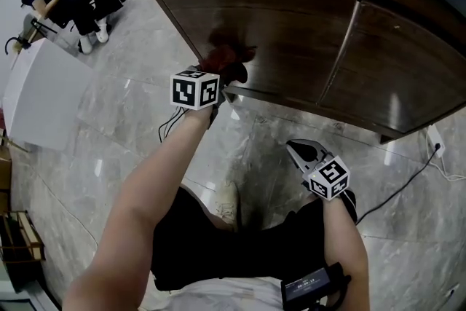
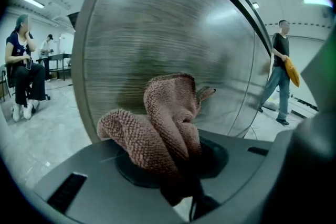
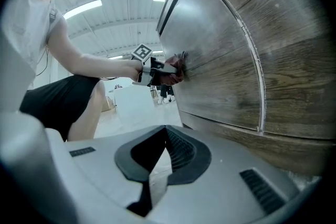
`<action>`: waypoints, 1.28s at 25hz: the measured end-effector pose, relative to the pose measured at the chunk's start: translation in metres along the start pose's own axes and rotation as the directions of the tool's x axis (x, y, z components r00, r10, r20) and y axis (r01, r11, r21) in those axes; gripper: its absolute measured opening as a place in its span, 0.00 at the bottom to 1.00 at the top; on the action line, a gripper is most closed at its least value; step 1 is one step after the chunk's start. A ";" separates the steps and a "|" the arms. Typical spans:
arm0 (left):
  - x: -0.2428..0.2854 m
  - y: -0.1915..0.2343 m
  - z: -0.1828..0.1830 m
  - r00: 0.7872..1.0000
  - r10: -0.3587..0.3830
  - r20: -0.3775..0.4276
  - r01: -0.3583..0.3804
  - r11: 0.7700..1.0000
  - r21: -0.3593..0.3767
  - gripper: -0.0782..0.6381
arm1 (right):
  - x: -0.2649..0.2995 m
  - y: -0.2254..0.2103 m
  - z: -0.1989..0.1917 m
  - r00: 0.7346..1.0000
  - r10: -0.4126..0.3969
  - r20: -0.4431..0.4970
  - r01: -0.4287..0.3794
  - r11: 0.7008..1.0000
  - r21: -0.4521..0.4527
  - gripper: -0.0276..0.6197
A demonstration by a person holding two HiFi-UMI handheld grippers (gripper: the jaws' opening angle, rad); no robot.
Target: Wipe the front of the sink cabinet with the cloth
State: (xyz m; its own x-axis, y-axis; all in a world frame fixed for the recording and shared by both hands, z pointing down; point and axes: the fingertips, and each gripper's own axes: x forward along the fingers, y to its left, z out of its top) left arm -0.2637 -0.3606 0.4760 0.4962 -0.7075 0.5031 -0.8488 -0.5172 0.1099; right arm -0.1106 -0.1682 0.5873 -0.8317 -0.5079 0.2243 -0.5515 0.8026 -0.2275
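**Cloth pressed to the cabinet door, spare gripper idle**

The left gripper (image 2: 178,165) has its jaws clamped on a bunched pinkish-brown terry cloth (image 2: 168,123). The folds stand out ahead of the jaws, and their top touches the dark wood-grain front of the sink cabinet (image 2: 173,34). In the head view this cloth (image 1: 227,58) sits on the left-hand door, near its lower left corner and just above the pale kick strip.

The right gripper (image 3: 157,160) holds nothing. Its jaws are drawn together at the tips, with only a thin sliver of floor showing between them. It hangs low, near the person's leg and well apart from the cabinet.

The step in hand looks like the wiping stroke itself. To do it well, only the cloth should meet the wood, so the gripper should lean in until the folds flatten while the hard jaw ends stay clear. Long, overlapping passes along the grain should carry across the seam onto the right-hand door (image 1: 378,62), which appears not yet reached. The bunch is narrow, so each pass probably covers little.
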 end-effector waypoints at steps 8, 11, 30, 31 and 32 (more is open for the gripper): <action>0.025 -0.069 0.011 0.991 -0.131 -0.003 0.131 0.991 0.019 0.27 | -0.007 0.002 0.005 1.000 -0.011 0.014 0.011 1.000 0.002 0.06; 0.033 -0.095 0.017 0.983 -0.185 0.002 0.185 0.983 0.009 0.27 | -0.013 0.002 0.008 1.000 -0.018 0.024 0.018 1.000 0.002 0.06; 0.060 -0.162 0.020 0.981 -0.193 -0.022 0.192 0.981 -0.038 0.27 | -0.055 -0.010 0.010 0.994 -0.103 0.045 0.102 0.995 0.013 0.06; 0.060 -0.167 0.019 0.979 -0.201 -0.025 0.200 0.979 -0.034 0.27 | -0.056 -0.010 0.011 0.994 -0.103 0.047 0.103 0.995 0.013 0.06; 0.061 -0.171 0.018 0.977 -0.209 -0.028 0.209 0.978 -0.029 0.27 | -0.056 -0.010 0.011 0.993 -0.103 0.049 0.103 0.995 0.013 0.06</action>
State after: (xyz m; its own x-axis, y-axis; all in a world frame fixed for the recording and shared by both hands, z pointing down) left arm -0.0844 -0.3242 0.4724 0.6576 -0.5698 0.4929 -0.7316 -0.6391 0.2372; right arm -0.0596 -0.1511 0.5662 -0.7726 -0.6027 0.1995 -0.6346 0.7420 -0.2160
